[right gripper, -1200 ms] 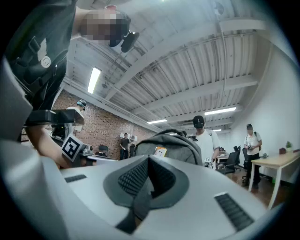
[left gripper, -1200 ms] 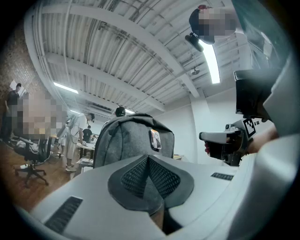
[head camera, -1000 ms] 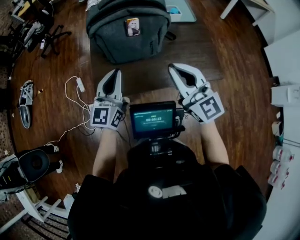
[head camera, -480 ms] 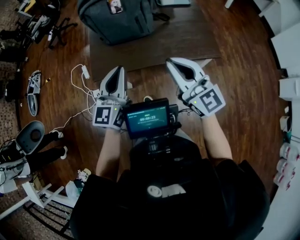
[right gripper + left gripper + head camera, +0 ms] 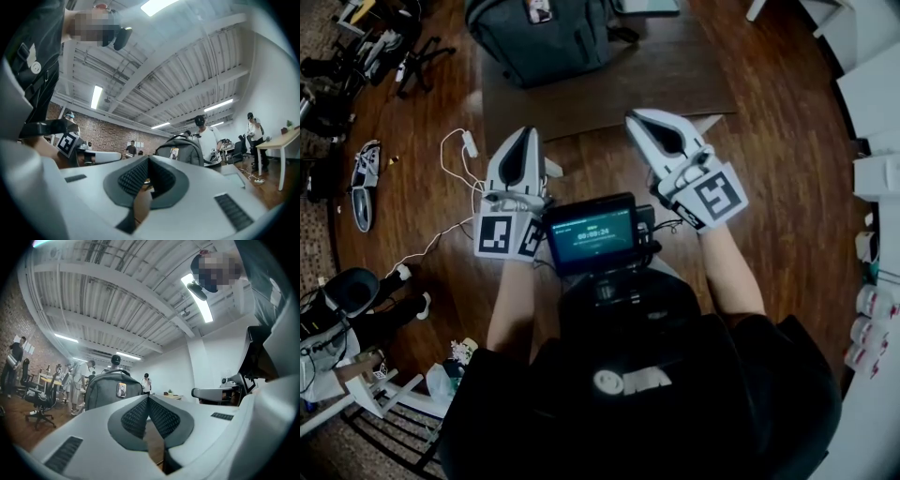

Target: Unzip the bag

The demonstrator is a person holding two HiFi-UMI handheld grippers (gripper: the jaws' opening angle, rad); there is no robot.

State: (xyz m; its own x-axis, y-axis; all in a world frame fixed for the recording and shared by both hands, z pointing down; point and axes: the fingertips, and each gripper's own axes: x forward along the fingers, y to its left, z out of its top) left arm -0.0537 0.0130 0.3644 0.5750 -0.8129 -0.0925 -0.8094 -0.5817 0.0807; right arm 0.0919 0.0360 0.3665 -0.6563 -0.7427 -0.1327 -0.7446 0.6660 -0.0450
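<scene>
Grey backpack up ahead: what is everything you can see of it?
The dark grey fabric backpack stands upright on a dark brown tabletop, its rounded top carrying an arched handle. A small rectangular picture badge sits high on its front. It looks filled out, and no open zip shows. Only the tabletop touches it.

Matt grey woven cloth bag (image 5: pixel 553 47); glossy, smooth dark wood plank floor (image 5: pixel 778 159)

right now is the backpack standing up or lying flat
Standing up: the backpack sits on its base on the floor with its carry handle on top.
</scene>
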